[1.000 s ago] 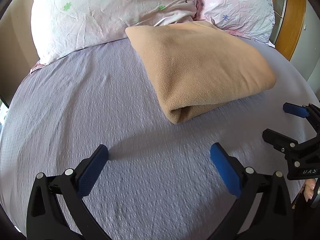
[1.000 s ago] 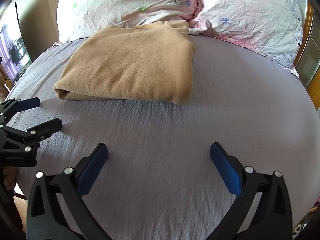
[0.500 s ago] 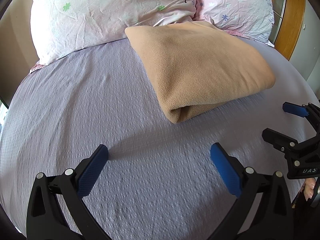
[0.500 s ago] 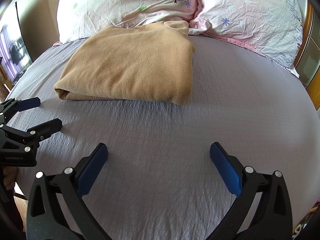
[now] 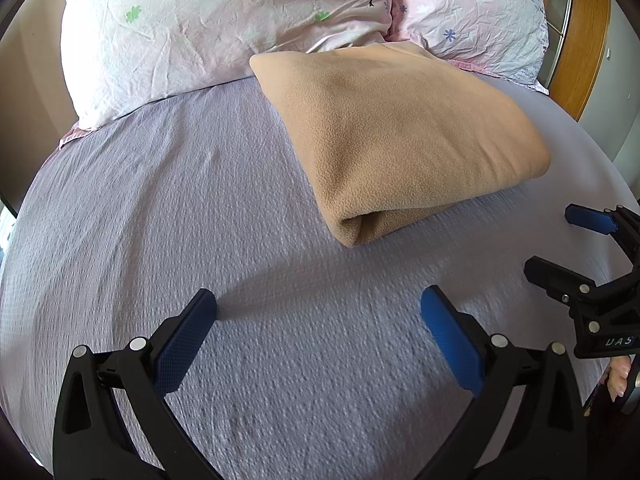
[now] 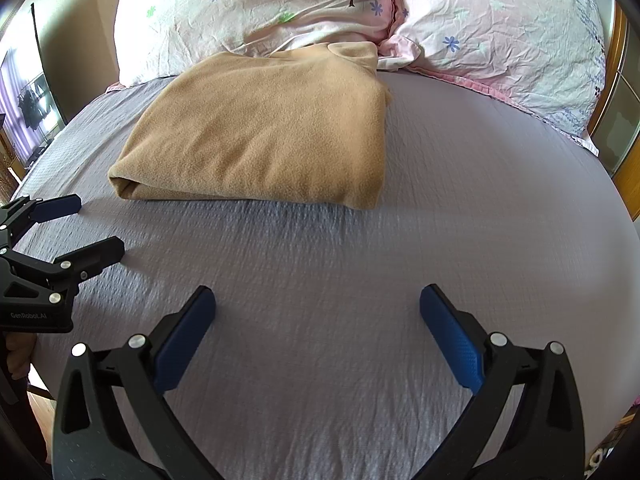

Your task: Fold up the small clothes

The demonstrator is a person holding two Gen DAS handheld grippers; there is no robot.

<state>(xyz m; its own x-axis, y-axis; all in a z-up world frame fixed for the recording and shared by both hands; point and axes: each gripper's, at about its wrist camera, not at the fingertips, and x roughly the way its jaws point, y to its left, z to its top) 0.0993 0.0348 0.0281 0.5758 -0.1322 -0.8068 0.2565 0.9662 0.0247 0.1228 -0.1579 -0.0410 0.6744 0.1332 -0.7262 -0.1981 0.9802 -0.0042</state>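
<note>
A tan fleece garment (image 5: 400, 136) lies folded into a thick rectangle on the lavender bed sheet (image 5: 200, 200), its far end against the pillows. It also shows in the right wrist view (image 6: 272, 128). My left gripper (image 5: 318, 312) is open and empty over bare sheet, short of the garment's near left corner. My right gripper (image 6: 318, 310) is open and empty over bare sheet in front of the garment. Each gripper shows in the other's view: the right gripper (image 5: 560, 240) at the right edge, the left gripper (image 6: 88, 228) at the left edge, both open.
Two pale flowered pillows (image 5: 200, 20) (image 6: 500, 32) lie along the head of the bed. A wooden bed frame (image 5: 580, 40) stands at the right. The sheet (image 6: 480, 200) spreads wide to the right of the garment.
Both grippers stay open and nearly still. The left wrist view has shifted very slightly; the garment has not moved.
</note>
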